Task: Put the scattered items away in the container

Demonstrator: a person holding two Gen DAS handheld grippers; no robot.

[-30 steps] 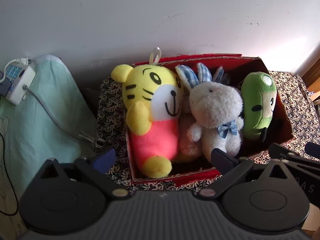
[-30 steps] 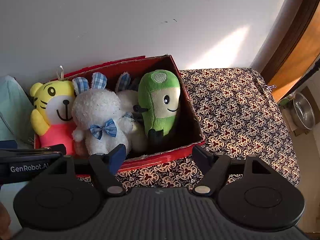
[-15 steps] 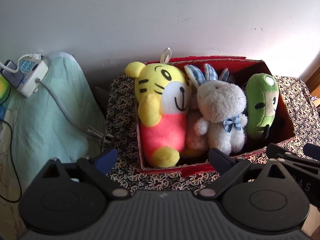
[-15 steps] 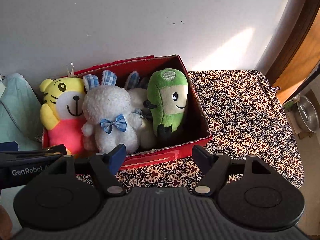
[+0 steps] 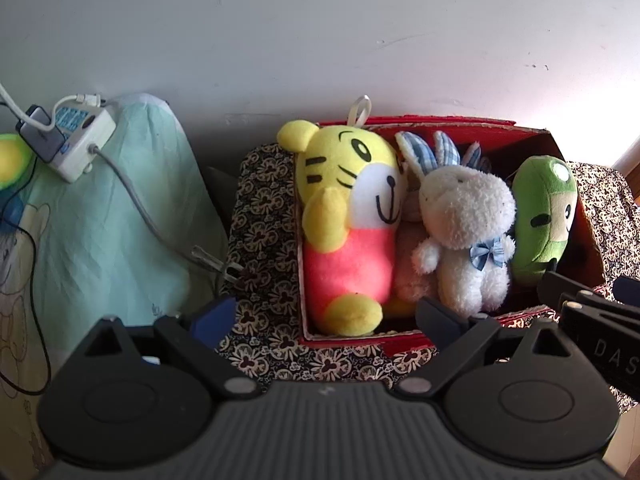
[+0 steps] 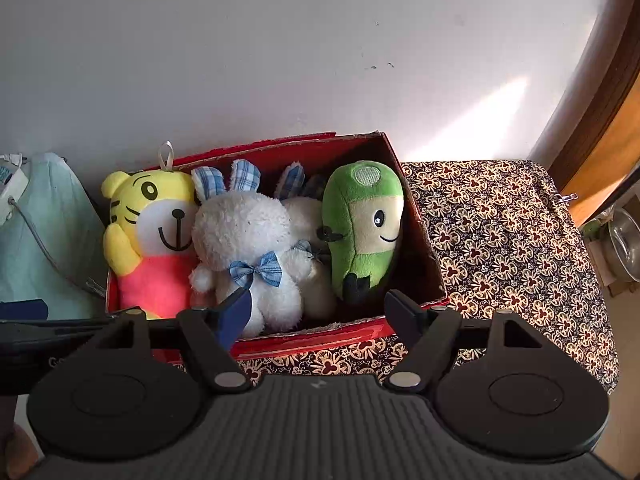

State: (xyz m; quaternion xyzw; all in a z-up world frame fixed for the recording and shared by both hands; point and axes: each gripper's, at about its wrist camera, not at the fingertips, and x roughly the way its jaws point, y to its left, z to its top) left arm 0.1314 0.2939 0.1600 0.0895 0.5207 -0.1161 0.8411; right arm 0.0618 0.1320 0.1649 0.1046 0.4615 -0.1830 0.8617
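A red box (image 5: 360, 340) stands on the patterned cloth against the wall. In it sit upright a yellow tiger in pink (image 5: 348, 208), a white rabbit with a blue bow (image 5: 468, 224) and a green plush (image 5: 544, 216). The right wrist view shows the same box (image 6: 320, 340), the tiger (image 6: 156, 232), the rabbit (image 6: 248, 240), a second rabbit (image 6: 304, 216) behind it and the green plush (image 6: 364, 228). My left gripper (image 5: 324, 316) hangs open in front of the box's left half, holding nothing. My right gripper (image 6: 320, 312) is open before the box's front wall, with nothing in it.
A teal cloth (image 5: 112, 232) with a white power strip (image 5: 76, 140) and cables lies left of the box. A yellow-green plush (image 5: 10, 164) peeks in at the far left edge. Patterned tablecloth (image 6: 500, 240) stretches right of the box; a metal bowl (image 6: 624, 244) and a wooden door frame (image 6: 600, 120) lie beyond.
Both views have swung a little to the left, so the box sits further right in each and more teal cloth shows. The toys have not moved.
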